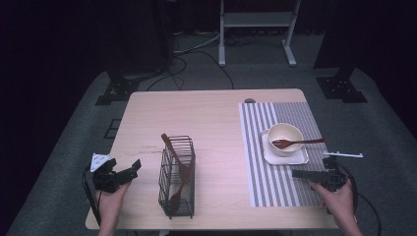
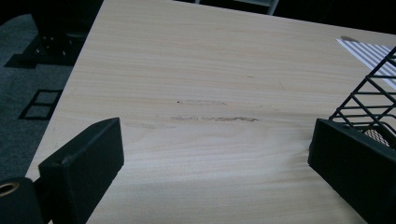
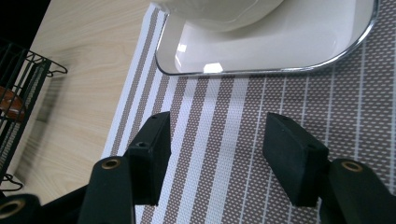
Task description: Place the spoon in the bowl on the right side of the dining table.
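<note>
Striped placemat point(image 3: 224, 121) under right claw point(image 3: 217, 154); plate point(image 3: 280, 51) and bowl point(image 3: 219, 11) beyond.

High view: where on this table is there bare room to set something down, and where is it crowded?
Free: the bare wood of the table between the wire rack and the striped placemat, also behind and left of the rack. The placemat's near half is bare under the right gripper. Crowded: the plate with bowl and spoon.

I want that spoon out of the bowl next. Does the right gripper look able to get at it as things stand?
Probably yes. The right gripper has open, empty jaws over the striped mat, and the spoon handle juts past the bowl rim with nothing between them.
</note>
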{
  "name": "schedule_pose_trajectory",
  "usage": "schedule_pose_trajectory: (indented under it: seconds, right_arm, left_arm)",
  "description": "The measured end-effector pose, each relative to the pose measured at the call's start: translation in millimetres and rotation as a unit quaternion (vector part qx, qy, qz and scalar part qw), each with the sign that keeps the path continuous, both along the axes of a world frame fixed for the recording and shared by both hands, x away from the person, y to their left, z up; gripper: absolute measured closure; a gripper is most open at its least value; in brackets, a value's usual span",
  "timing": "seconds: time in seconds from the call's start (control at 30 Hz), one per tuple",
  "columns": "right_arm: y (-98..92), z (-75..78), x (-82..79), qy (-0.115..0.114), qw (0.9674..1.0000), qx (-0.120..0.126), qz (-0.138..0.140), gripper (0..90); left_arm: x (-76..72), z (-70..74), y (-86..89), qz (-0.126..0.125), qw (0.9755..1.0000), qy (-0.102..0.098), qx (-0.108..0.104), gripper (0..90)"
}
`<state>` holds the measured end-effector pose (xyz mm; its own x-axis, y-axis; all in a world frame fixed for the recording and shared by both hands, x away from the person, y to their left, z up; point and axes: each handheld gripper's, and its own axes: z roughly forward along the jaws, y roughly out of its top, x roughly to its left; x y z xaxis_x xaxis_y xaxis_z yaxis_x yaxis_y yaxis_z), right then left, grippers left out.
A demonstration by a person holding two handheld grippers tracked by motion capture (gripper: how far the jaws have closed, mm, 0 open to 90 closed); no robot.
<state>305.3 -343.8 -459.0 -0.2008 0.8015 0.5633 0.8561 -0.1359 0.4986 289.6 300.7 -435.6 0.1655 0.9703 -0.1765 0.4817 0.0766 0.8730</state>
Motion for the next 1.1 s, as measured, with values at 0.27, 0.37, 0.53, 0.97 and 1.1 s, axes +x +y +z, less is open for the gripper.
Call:
schedule_pose_trajectory:
  seconds: [0.27,0.37,0.53,0.97,1.1]
  right_arm:
    - [5.3,-2.2,-5.3,-0.001,0.9999,-0.003,0.010,40.5]
    - [6.4,-3.0,-7.7,-0.002,0.9999,-0.004,0.011,40.3]
    - [9.3,-3.7,-12.3,-0.007,0.9999,-0.005,0.013,40.2]
    - [21.0,-2.5,-22.5,-0.016,0.9995,-0.007,0.028,38.1]
    - [21.9,-4.8,-23.9,-0.015,0.9995,-0.007,0.027,37.9]
  left_arm:
    - [0.1,0.3,-0.2,0.000,1.0000,-0.001,0.000,2.6]
    - [-0.1,0.4,0.0,0.000,1.0000,-0.001,0.001,2.6]
    - [0.0,0.3,-0.2,0.000,1.0000,-0.001,0.001,2.6]
    - [0.0,0.4,-0.7,0.000,1.0000,-0.001,0.001,2.6]
    - [-0.1,0.7,-0.5,0.000,1.0000,-0.001,0.001,2.6]
